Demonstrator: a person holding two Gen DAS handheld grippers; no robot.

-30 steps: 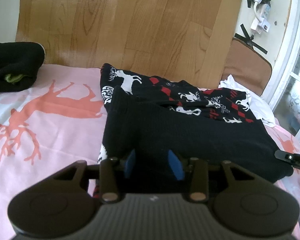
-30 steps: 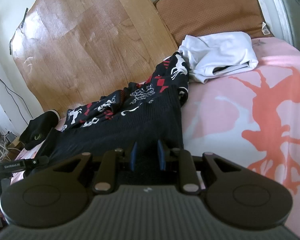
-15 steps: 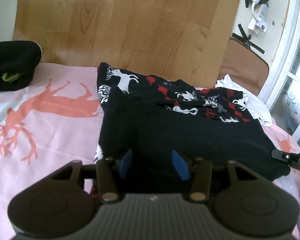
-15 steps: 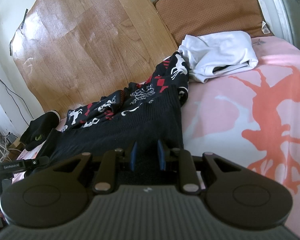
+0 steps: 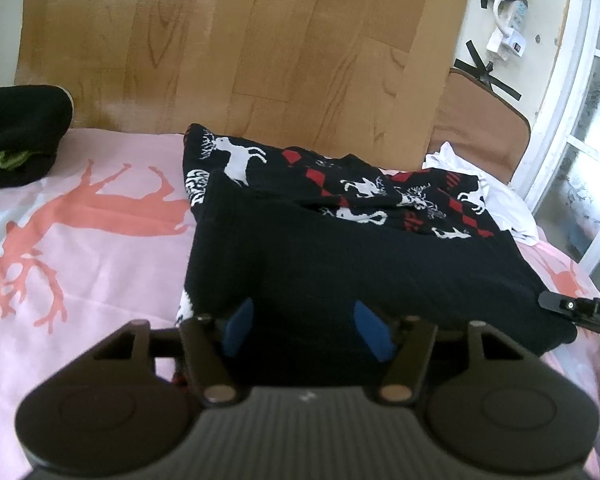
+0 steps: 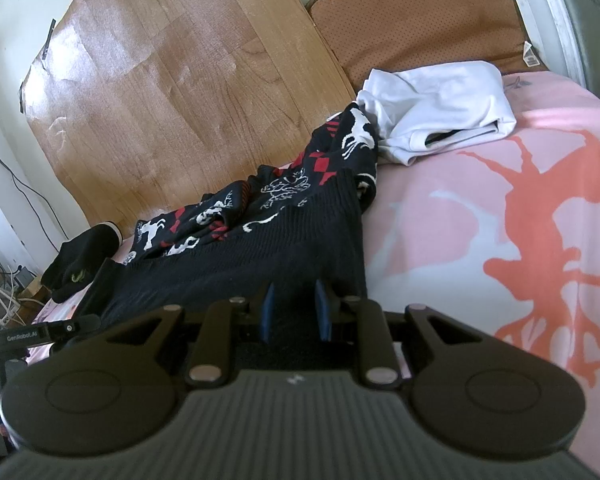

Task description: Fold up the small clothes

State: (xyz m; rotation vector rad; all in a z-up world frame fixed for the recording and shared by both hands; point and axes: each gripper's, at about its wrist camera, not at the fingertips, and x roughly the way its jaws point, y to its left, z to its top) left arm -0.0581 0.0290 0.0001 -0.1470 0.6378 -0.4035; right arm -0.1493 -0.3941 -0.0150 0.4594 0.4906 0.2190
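A black sweater (image 5: 340,264) with white deer and red diamonds lies folded on the pink bedspread (image 5: 80,248). The left gripper (image 5: 306,330) has just been opening; its blue pads stand apart with the near hem between them. The right gripper (image 6: 294,312) pinches the sweater's near right corner.

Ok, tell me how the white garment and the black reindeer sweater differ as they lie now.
The white garment is plain; the black reindeer sweater carries white deer and red diamonds. The white garment lies bundled by the brown cushion, untouched; the sweater lies nearer, its plain black hem folded over the pattern and reaching both grippers. Both rest on the pink deer-print bedspread.
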